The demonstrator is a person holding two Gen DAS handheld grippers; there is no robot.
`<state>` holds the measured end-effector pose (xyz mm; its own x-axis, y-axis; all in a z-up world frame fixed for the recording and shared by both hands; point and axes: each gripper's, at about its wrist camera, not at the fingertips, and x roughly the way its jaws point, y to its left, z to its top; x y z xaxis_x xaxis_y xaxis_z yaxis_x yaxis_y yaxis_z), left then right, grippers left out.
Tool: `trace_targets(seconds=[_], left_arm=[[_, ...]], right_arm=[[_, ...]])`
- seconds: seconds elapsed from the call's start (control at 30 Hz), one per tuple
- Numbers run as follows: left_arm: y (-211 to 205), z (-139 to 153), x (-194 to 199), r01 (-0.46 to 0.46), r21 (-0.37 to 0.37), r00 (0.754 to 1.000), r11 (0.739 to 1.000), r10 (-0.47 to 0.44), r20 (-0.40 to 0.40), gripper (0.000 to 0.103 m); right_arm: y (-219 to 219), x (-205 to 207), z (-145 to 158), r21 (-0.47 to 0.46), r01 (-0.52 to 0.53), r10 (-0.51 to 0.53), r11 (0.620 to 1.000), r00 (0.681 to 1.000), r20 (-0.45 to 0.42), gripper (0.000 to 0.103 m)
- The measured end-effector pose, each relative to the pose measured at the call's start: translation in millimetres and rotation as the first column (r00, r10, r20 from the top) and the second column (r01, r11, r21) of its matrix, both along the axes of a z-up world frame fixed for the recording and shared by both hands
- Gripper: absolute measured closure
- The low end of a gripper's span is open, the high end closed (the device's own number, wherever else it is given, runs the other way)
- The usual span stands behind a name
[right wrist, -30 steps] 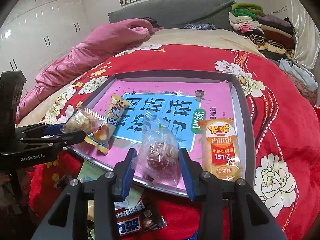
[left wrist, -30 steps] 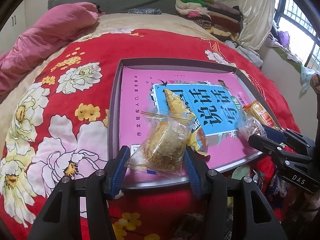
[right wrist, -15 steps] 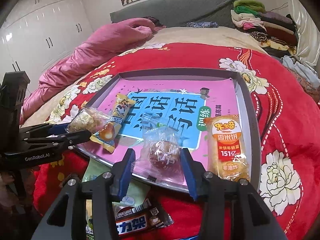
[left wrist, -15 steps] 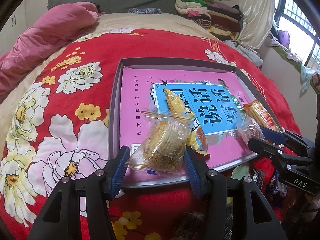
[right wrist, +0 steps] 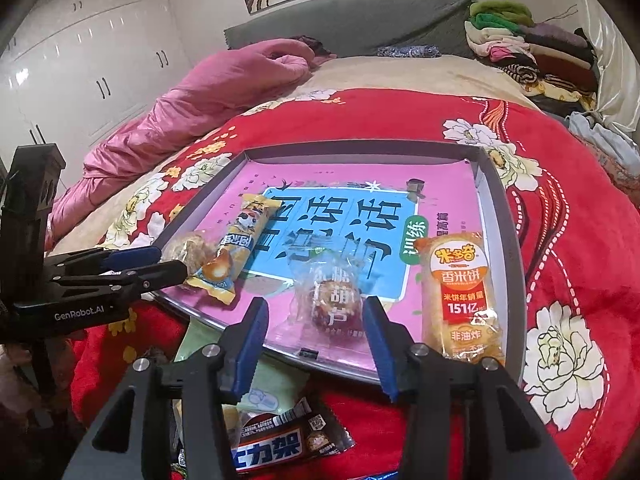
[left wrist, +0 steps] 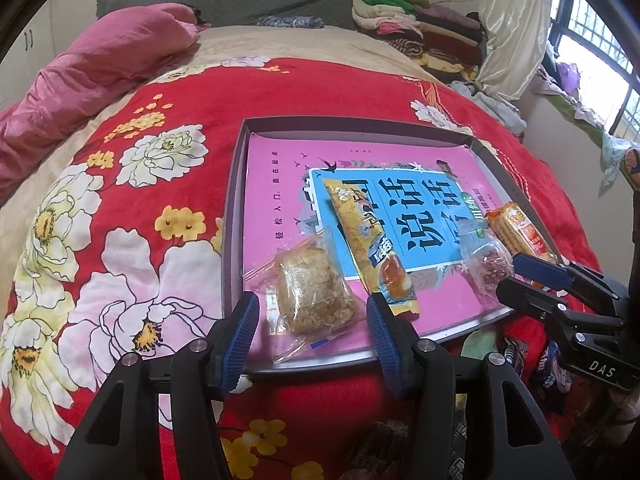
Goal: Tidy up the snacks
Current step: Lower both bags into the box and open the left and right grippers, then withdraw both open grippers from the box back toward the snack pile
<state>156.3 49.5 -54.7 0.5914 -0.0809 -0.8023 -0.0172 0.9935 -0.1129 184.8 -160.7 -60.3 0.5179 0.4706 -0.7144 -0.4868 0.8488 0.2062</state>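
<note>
Left wrist view: my left fingers (left wrist: 312, 316) stand open around a clear-wrapped pastry (left wrist: 312, 292), its long axis pointing away. My right fingers (right wrist: 316, 320) gape around a candy packet (right wrist: 332, 304), beside a rice-cracker pack (right wrist: 460, 292) reading "151亿", all in the tray (right wrist: 500, 216).

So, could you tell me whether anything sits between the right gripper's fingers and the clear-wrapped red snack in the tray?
Nothing visible does. The right gripper is open, with the red snack lying in the tray directly between its fingers; the orange rice-cracker pack lies off to its right.
</note>
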Motion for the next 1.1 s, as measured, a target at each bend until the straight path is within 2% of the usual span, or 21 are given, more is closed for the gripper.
trace_targets(seconds=[0.43, 1.1], left_arm=[[0.7, 8.0, -6.2, -0.001, -0.021, 1.0, 1.0, 0.001, 0.014, 0.036], [-1.6, 21.3, -19.9, 0.006, -0.042, 1.0, 0.999, -0.005, 0.018, 0.025]], right_arm=[[1.8, -4.3, 5.2, 0.014, -0.016, 0.016, 1.0, 1.0, 0.024, 0.05], [-10.7, -12.4, 19.9, 0.049, 0.012, -0.015, 0.999, 0.998, 0.064, 0.041]])
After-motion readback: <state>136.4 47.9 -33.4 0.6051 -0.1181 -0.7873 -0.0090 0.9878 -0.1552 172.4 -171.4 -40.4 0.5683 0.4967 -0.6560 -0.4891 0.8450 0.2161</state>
